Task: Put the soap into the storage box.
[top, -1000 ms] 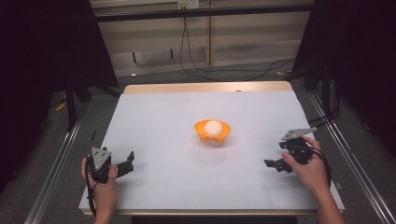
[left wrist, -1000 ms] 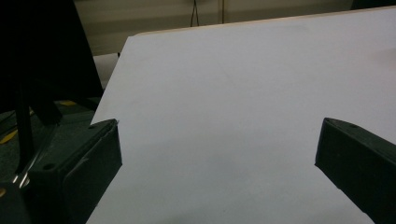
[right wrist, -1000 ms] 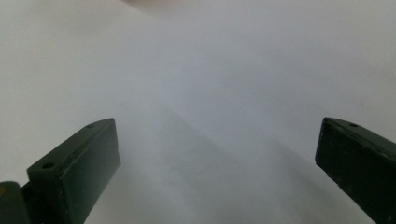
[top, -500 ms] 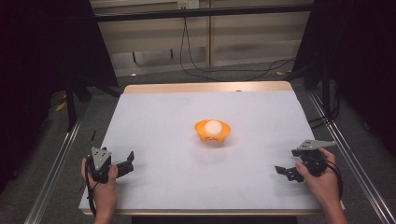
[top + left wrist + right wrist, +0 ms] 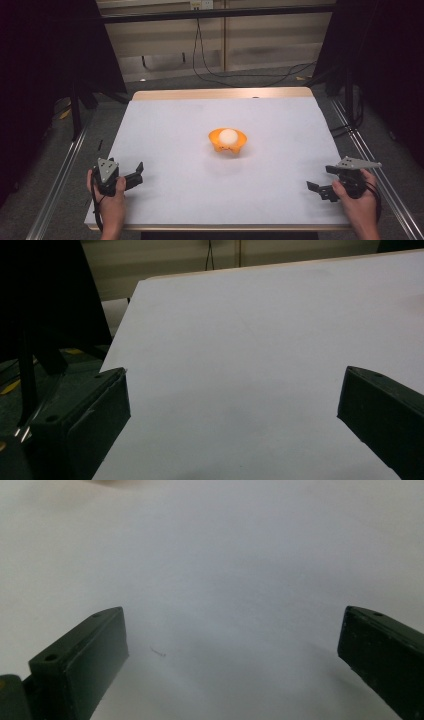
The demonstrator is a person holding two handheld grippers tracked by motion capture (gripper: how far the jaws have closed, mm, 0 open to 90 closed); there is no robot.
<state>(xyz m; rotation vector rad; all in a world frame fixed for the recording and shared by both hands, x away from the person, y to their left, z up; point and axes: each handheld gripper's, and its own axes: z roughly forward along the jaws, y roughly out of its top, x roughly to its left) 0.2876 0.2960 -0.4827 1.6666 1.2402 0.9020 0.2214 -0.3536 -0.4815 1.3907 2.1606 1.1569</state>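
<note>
One orange bowl [image 5: 228, 142]; one white ball [image 5: 228, 135] inside it; one table [image 5: 170, 125]; two handheld grippers.

The left hand [image 5: 111, 200] holds the left gripper [image 5: 134, 176] low at the near left, jaws spread wide and empty. The right hand [image 5: 356, 197] holds the right gripper [image 5: 316, 189] at the near right, jaws likewise wide apart, pointing inward.

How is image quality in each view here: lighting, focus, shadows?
High view: table evenly lit, surroundings very dark, orange bowl slightly soft. Left gripper view: dim, black jaws blurred at the edges, white surface reasonably sharp. Right gripper view: hazy and low in contrast, with soft shadows beside the jaws.
</note>
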